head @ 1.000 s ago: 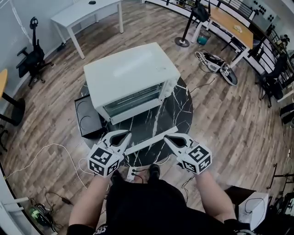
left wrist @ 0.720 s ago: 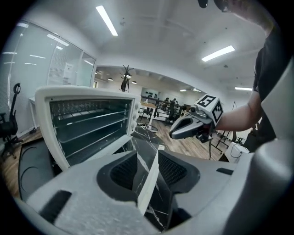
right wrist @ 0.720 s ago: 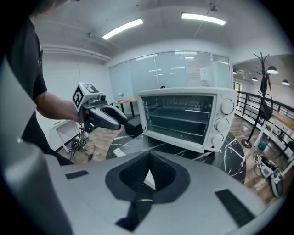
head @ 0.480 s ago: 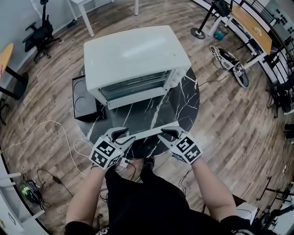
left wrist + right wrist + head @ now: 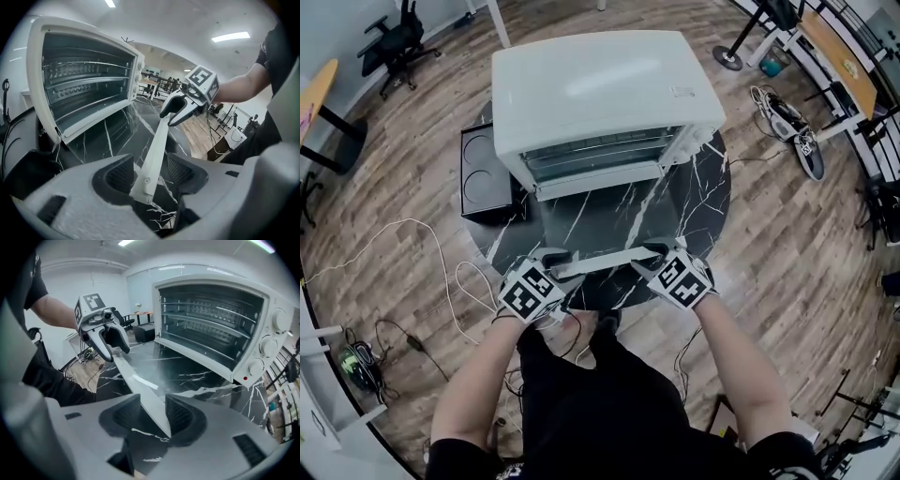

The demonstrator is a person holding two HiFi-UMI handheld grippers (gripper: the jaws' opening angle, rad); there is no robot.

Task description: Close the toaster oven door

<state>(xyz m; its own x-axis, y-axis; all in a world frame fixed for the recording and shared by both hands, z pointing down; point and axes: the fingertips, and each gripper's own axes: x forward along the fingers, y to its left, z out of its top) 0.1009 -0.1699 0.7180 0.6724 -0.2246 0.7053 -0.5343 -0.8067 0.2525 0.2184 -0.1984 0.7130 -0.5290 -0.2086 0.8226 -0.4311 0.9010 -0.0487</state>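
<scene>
A white toaster oven stands on a round black marble table. Its glass door lies folded down flat, with the white handle bar at the near edge. My left gripper straddles the bar's left end and my right gripper the right end. Both sets of jaws are opening. In the left gripper view the handle runs between my left gripper's pads, with a gap on one side. In the right gripper view the handle lies loosely between my right gripper's pads. The oven racks show inside.
A black flat appliance sits on the table left of the oven. A white cable loops over the wood floor at left. Shoes lie on the floor at right. Desks and an office chair stand further off.
Both grippers moved in from just short of the handle bar onto its two ends, and their jaws went from shut to open around it. The door stays down.
</scene>
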